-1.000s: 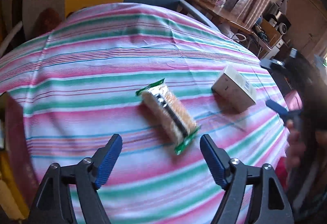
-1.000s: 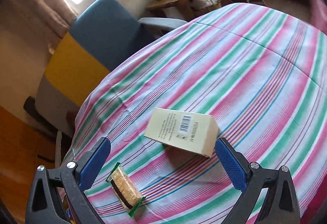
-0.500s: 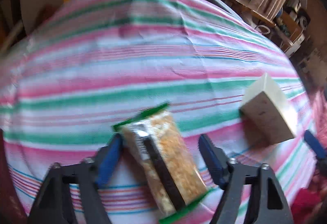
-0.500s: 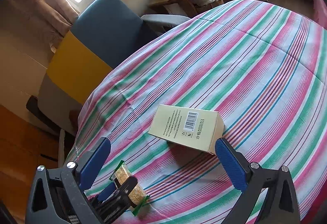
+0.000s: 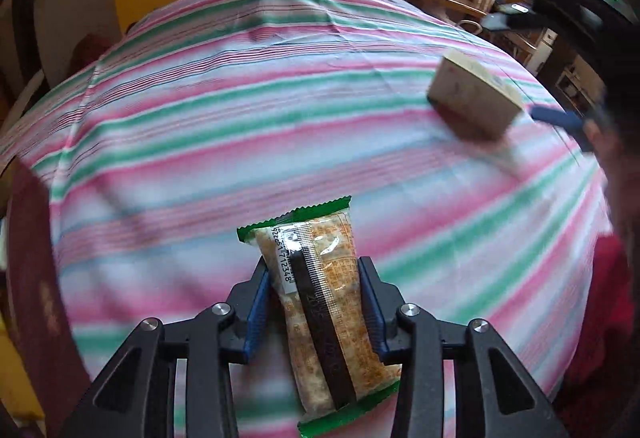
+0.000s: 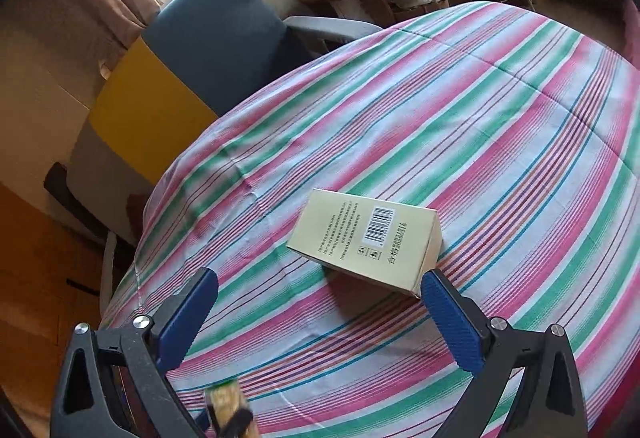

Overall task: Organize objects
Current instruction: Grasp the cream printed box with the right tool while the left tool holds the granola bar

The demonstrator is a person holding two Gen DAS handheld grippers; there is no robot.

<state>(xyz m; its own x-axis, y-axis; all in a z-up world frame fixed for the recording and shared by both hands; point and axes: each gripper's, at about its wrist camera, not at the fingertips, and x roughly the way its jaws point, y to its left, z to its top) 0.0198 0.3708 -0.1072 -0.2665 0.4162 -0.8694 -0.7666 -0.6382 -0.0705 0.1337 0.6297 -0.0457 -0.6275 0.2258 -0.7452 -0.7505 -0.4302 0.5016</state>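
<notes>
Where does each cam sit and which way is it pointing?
Left wrist: on the left gripper, looking forward and down along its jaws at the snack pack clamped between them; the right gripper shows at the right edge.
Right wrist: on the right gripper, jaws open, looking across the striped tablecloth at the box.
Shared: box, tablecloth, snack pack, blue chair.

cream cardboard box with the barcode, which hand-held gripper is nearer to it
Right. The right hand-held gripper hangs open just short of the cream cardboard box with the barcode; the left hand-held gripper, farther off, grips a green-edged snack packet.
</notes>
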